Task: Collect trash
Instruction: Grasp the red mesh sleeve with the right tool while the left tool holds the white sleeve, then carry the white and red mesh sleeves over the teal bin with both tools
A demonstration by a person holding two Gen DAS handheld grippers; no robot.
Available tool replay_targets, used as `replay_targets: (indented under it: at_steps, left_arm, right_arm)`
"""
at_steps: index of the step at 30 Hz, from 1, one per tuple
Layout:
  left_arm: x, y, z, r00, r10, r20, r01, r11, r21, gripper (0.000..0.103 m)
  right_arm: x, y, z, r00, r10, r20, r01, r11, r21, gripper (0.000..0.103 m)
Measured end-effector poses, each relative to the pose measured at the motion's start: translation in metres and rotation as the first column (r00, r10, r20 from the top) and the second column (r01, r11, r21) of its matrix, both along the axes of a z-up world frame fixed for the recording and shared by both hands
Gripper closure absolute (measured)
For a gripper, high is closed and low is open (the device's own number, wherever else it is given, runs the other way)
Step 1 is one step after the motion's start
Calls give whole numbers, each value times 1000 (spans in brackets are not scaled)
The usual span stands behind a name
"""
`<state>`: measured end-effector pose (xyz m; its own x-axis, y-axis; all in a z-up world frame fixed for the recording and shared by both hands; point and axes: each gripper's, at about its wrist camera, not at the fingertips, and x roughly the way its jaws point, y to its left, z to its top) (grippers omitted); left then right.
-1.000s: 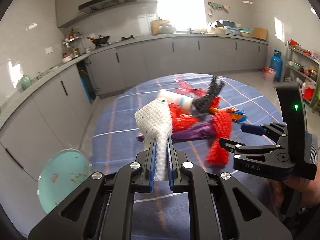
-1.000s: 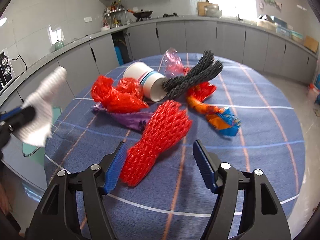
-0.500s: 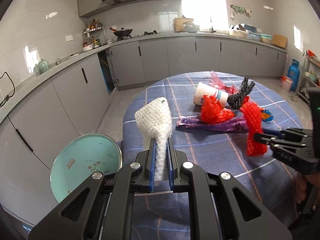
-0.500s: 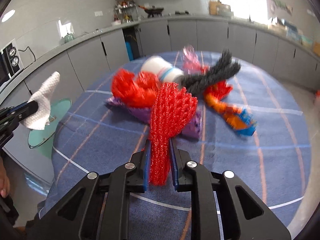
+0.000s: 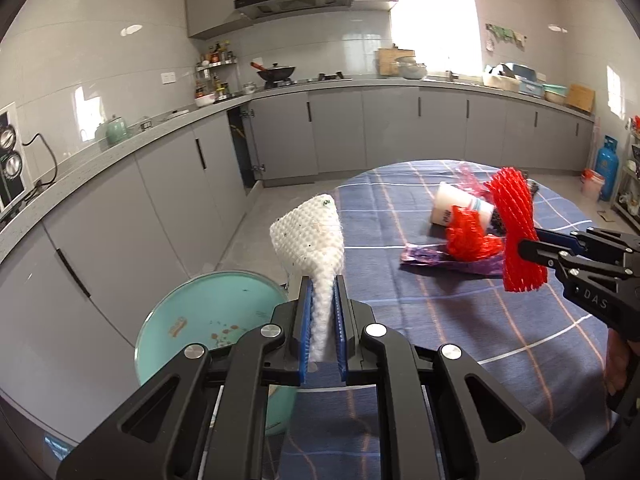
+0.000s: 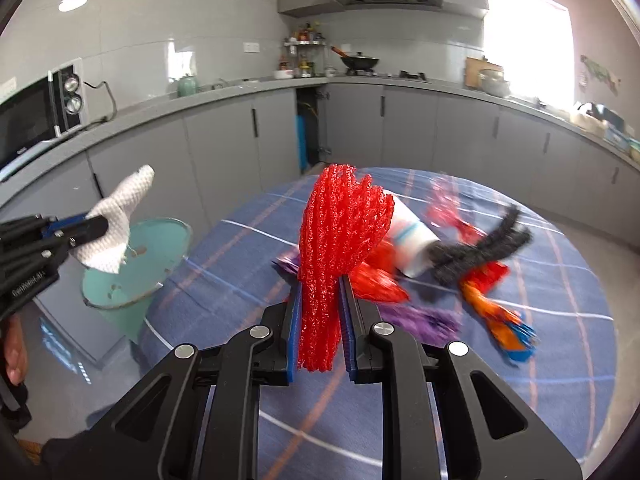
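Since a second ago my right gripper (image 6: 320, 332) has clenched its fingers on the red foam fruit net (image 6: 340, 240) and lifted it off the blue checked tabletop (image 6: 520, 380). Light, soft and springy, it pinches best at its narrow end, as now; my left gripper (image 5: 323, 328) clamps the white foam net (image 5: 310, 240) near the teal bin (image 5: 180, 320).

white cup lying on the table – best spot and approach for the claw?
Grip the white cup across its side wall, coming from above. It lies on its side on the table with black mesh stuffed in its mouth, so the rim looks blocked.
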<state>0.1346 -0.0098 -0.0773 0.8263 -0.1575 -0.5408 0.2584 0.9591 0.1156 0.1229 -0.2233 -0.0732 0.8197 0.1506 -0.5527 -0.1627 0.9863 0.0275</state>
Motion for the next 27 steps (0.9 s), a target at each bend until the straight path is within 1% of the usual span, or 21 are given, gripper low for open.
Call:
replay_targets:
  at_steps: [5,10,14,22,27]
  left_arm:
    - [7,18,0,998,61,12,-60,998,-10,92]
    - [12,37,3,991,124,41,-124,992,-5,92]
    - [17,56,5,985,164,46,-163,987,-9,92]
    - [19,78,8,978,205,49,-204,979,-18,92]
    - [21,90,10,970,234,61,-234,972,-13,92]
  right_arm:
    - [12,22,8,998,57,33,-57,998,9,85]
    - [27,44,14,991,120,60,-121,993,9,85]
    - [38,58,17,986,149,71,-150,989,8,85]
    - [60,85,19,975,210,76,-211,977,1,85]
    - [66,102,18,968,240,77,-240,971,-6,85]
